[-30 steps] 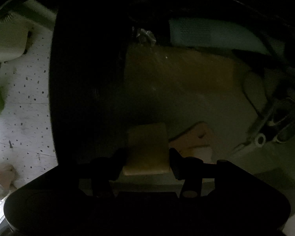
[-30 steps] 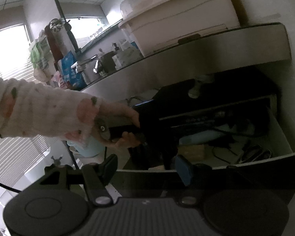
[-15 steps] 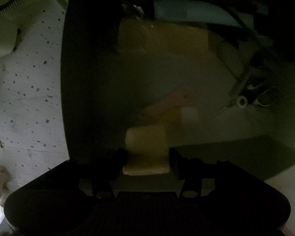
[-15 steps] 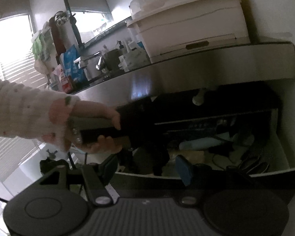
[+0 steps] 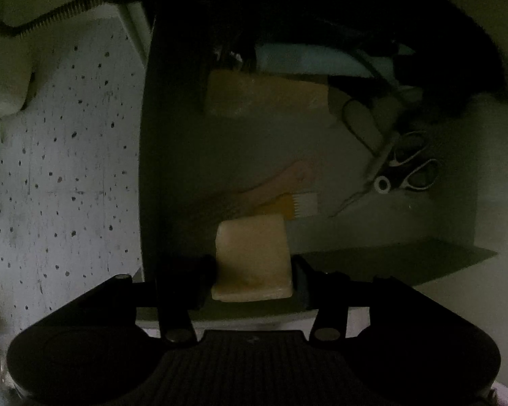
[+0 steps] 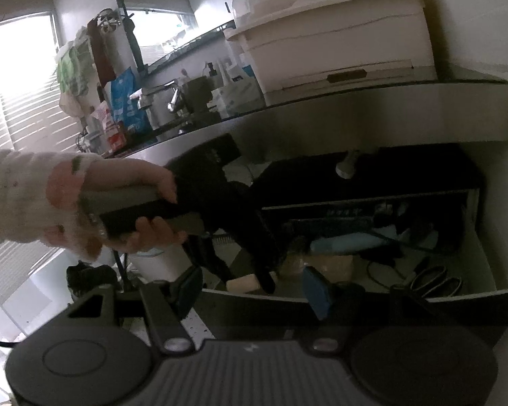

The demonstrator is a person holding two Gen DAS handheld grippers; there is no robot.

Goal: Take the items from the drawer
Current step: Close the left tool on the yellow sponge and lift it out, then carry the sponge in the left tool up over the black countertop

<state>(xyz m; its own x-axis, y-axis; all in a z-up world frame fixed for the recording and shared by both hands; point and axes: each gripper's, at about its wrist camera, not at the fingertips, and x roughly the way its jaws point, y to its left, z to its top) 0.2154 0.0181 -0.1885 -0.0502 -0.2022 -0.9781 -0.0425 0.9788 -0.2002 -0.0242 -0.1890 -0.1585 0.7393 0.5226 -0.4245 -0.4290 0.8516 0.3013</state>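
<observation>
My left gripper [image 5: 254, 264] is shut on a pale yellow block, like a bar of soap or sponge [image 5: 252, 257], and holds it above the open drawer [image 5: 450, 209] near its front left corner. The same block [image 6: 242, 283] shows in the right wrist view, held by the black left gripper [image 6: 250, 279] over the drawer's front edge [image 6: 423, 299]. My right gripper [image 6: 252, 286] is open and empty, in front of the drawer. In the drawer lie scissors [image 5: 406, 169], a small brush [image 5: 288, 199], a tan packet [image 5: 267, 96] and a blue item [image 5: 315, 61].
A speckled floor [image 5: 67, 169] lies left of the drawer. A steel countertop [image 6: 372, 111] overhangs the drawer and bears a white lidded box [image 6: 335, 34], a tap [image 6: 172, 96] and bottles. Dark cables [image 6: 382, 264] lie at the drawer's back.
My left gripper has lifted and drawn back toward the drawer's front with the yellow block in it. The right gripper has risen slightly and stays open.
</observation>
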